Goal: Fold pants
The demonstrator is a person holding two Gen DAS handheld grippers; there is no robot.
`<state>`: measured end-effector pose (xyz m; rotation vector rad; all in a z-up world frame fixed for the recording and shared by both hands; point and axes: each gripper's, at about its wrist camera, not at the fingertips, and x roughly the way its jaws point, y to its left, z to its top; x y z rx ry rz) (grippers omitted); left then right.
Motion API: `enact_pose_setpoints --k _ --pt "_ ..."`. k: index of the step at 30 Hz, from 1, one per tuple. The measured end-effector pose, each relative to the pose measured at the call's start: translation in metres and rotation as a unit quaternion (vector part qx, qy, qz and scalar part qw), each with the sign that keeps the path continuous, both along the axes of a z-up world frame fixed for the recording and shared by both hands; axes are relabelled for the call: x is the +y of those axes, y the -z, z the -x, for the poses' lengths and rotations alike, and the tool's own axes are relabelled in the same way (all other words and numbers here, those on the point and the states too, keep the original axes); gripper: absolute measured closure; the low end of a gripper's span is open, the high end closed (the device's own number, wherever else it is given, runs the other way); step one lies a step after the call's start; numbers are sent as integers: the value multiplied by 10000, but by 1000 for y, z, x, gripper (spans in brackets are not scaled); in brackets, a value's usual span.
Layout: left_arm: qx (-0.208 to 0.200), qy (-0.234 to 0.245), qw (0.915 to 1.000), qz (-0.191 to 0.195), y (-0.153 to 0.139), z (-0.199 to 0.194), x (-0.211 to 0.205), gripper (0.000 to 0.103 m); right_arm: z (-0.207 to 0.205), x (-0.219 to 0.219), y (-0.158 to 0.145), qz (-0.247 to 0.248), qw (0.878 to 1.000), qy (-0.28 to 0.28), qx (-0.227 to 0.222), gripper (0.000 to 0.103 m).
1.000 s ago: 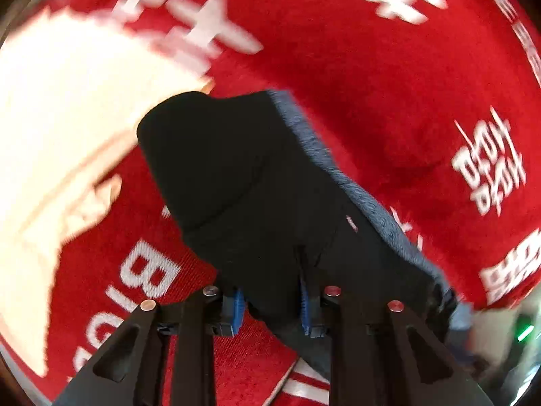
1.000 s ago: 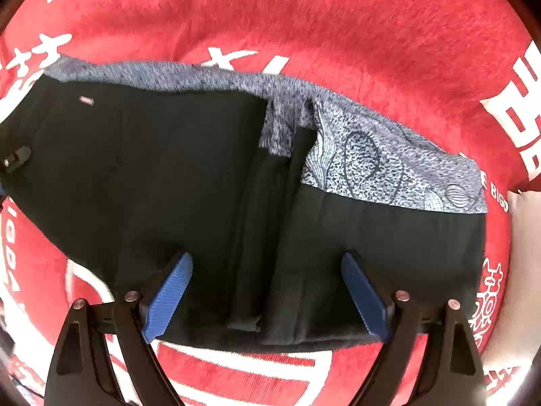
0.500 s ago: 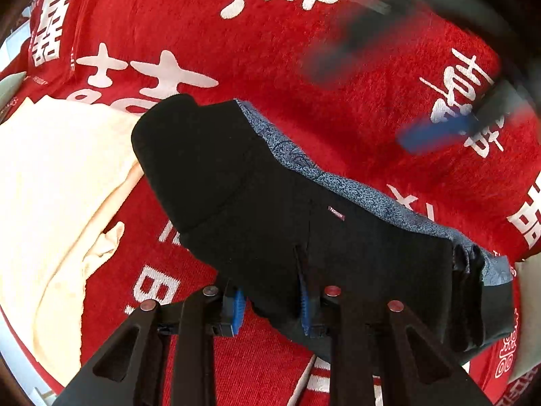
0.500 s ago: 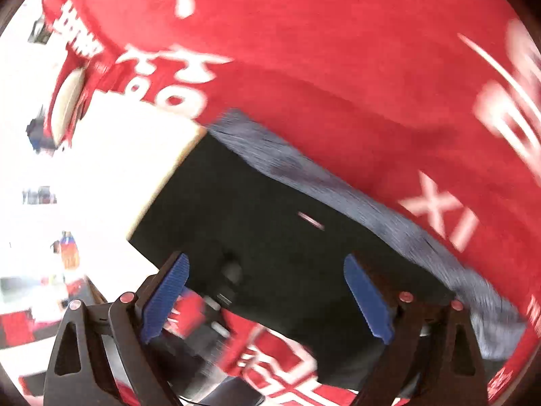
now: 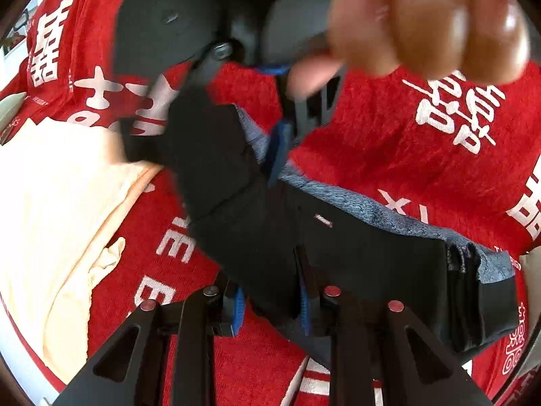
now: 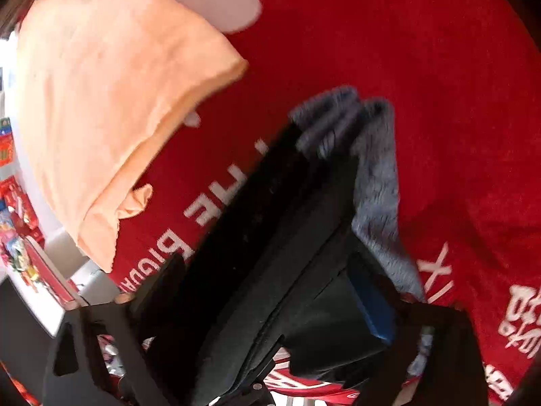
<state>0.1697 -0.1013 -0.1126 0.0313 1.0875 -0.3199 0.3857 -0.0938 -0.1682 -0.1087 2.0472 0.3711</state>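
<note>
Black pants (image 5: 257,223) with a grey-blue patterned lining lie folded into a long strip on a red blanket (image 5: 389,142). At the bottom of the left wrist view my left gripper (image 5: 270,304) is shut on the strip's near edge. My right gripper (image 5: 233,125), held by a person's hand (image 5: 429,23), has come down over the strip's far end. In the right wrist view that end of the pants (image 6: 270,237) stands bunched between the right gripper's (image 6: 267,270) fingers. Those jaws are closing. One blue pad (image 6: 372,304) shows; the other is hidden by cloth.
A cream-peach cloth (image 5: 61,203) lies spread on the blanket just left of the pants, also seen in the right wrist view as peach cloth (image 6: 101,101). White lettering covers the red blanket (image 6: 439,101). Clutter and a pale edge show at the far left.
My right gripper has swung from the waist end across to the pants' other end and its jaws have narrowed around the cloth. The left gripper keeps its grip and has lifted slightly.
</note>
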Motion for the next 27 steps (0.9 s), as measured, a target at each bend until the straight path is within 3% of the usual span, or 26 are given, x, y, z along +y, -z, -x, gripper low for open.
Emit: enact_pose_setpoints --k 1,3,8,14,22,27 --pt "-11 11 10000 -4 -1 2 -1 77 1 -8 -5 -75 9998 136 -87 68" --pt "-120 120 9999 -27 -8 5 -6 77 4 -23 -20 -368 9981 280 -410 84" --pt "-349 446 9984 -33 -35 16 -29 77 21 -69 -54 -931 9862 1062 -867 86" --pt "-614 870 9943 52 -68 32 -63 77 53 -139 -92 -1546 9581 1988 -1362 87" --pt "-772 1558 9846 207 -106 70 -118 77 117 -238 -143 -2211 9076 3027 -1891 87" --pt "-839 2147 9729 199 -121 106 -164 77 177 -305 -159 -2473 8662 3725 -2230 87"
